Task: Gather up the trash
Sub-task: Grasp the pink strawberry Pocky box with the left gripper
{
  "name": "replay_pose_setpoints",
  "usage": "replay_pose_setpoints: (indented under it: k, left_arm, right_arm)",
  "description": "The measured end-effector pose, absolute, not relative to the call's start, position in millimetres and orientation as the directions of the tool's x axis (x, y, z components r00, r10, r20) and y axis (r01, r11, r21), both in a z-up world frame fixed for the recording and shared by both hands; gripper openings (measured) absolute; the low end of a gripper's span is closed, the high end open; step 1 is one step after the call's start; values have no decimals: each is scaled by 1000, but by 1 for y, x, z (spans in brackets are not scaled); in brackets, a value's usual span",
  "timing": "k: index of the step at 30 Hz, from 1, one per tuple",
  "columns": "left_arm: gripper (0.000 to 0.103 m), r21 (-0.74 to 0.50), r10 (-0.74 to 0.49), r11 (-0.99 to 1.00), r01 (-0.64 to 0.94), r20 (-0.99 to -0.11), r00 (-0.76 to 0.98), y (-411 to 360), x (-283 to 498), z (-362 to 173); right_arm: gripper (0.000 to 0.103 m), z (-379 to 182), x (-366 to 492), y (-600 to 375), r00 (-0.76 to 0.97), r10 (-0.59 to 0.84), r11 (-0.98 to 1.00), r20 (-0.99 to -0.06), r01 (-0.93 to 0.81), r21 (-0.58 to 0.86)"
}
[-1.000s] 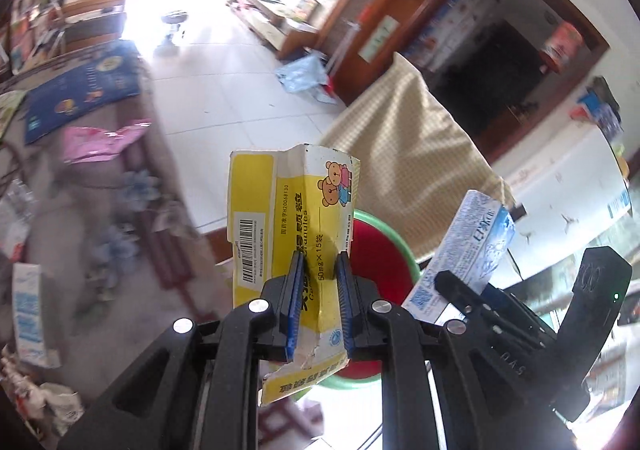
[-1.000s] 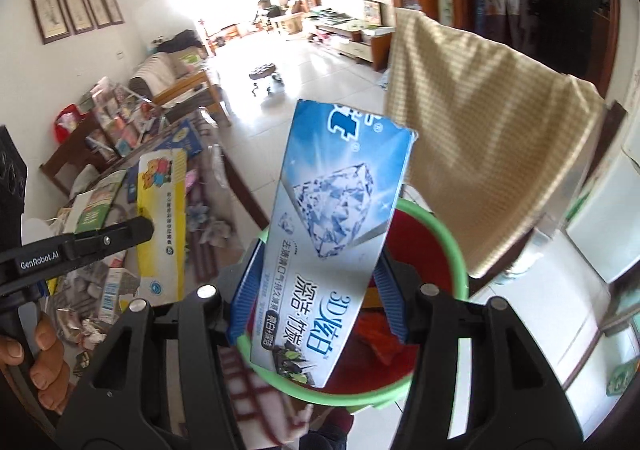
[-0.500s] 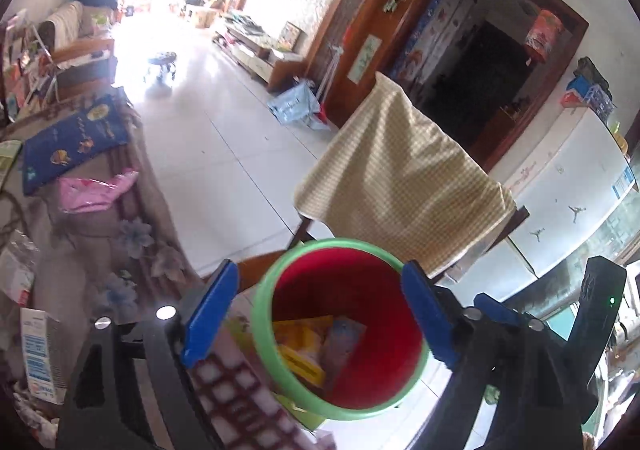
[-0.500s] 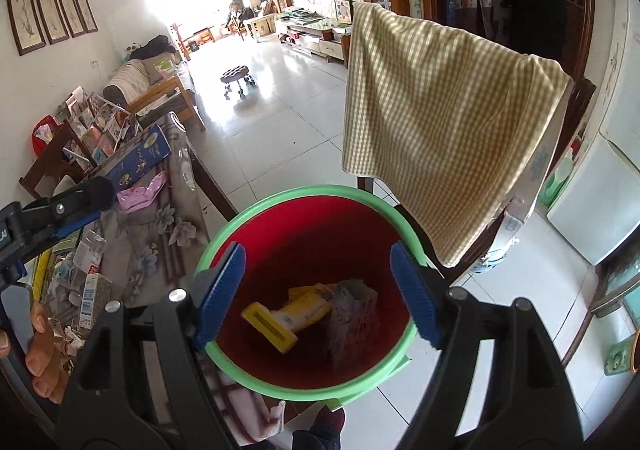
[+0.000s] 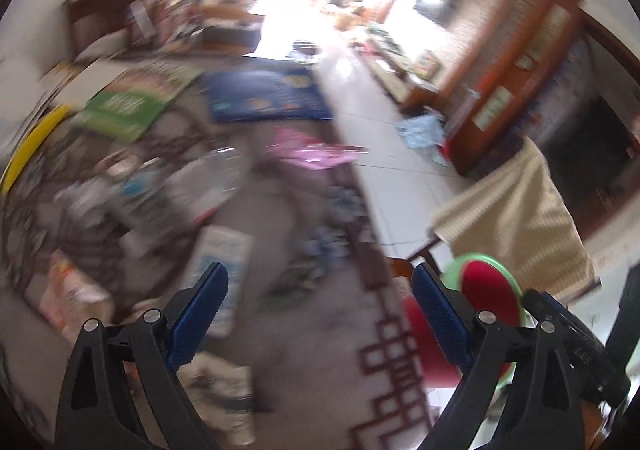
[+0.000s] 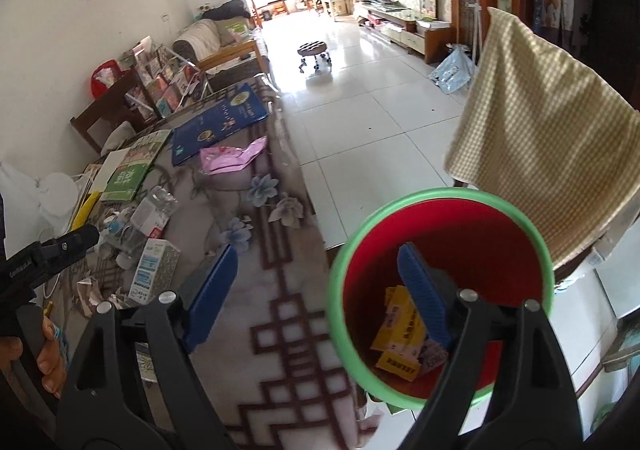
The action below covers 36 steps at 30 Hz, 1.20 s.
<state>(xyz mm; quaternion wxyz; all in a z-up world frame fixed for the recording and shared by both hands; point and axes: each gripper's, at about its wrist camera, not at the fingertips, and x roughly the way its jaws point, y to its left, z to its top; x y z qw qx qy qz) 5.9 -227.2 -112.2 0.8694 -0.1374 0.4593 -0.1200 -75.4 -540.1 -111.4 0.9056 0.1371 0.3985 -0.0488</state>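
Both hand-held grippers, left [image 5: 318, 302] and right [image 6: 316, 294], gape empty; we risk knocking the red bin [image 6: 440, 290] off the near table [image 6: 256, 330] edge.

Your right claw [image 6: 316, 290] straddles the bin [image 6: 436, 198] rim. The surface [image 6: 256, 290] between claws is bare cloth; a carton [image 6: 154, 270] and bottle [image 6: 154, 210] crowd its left, and a draped chair [image 6: 552, 138] blocks behind the bin.

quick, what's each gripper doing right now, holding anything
Left gripper: open, holding nothing, over the cluttered table.
Right gripper: open, holding nothing, by the red bin.
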Motion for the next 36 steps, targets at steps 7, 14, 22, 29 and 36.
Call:
replay_pose_setpoints:
  k: [7, 14, 22, 29, 36]
  left_arm:
    - [89, -428, -206, 844, -323, -815, 541, -80, -2, -147]
    - [91, -534, -351, 554, -638, -845, 403, 18, -10, -223]
    - [95, -541, -476, 555, -631, -829, 292, 0, 36, -259]
    - [92, -550, -523, 617, -562, -821, 230, -17, 64, -270]
    - [76, -602, -561, 648, -466, -792, 242, -4, 80, -261]
  right_arm:
    - [83, -109, -52, -468, 665, 84, 978, -742, 87, 189]
    - [83, -109, -38, -398, 648, 119, 984, -753, 24, 176]
    - [83, -115, -45, -347, 630, 87, 987, -772, 52, 153]
    - [83, -117, -56, -341, 626, 21, 978, -780, 150, 147]
    - [83, -124, -46, -327, 613, 21, 972, -790, 173, 161]
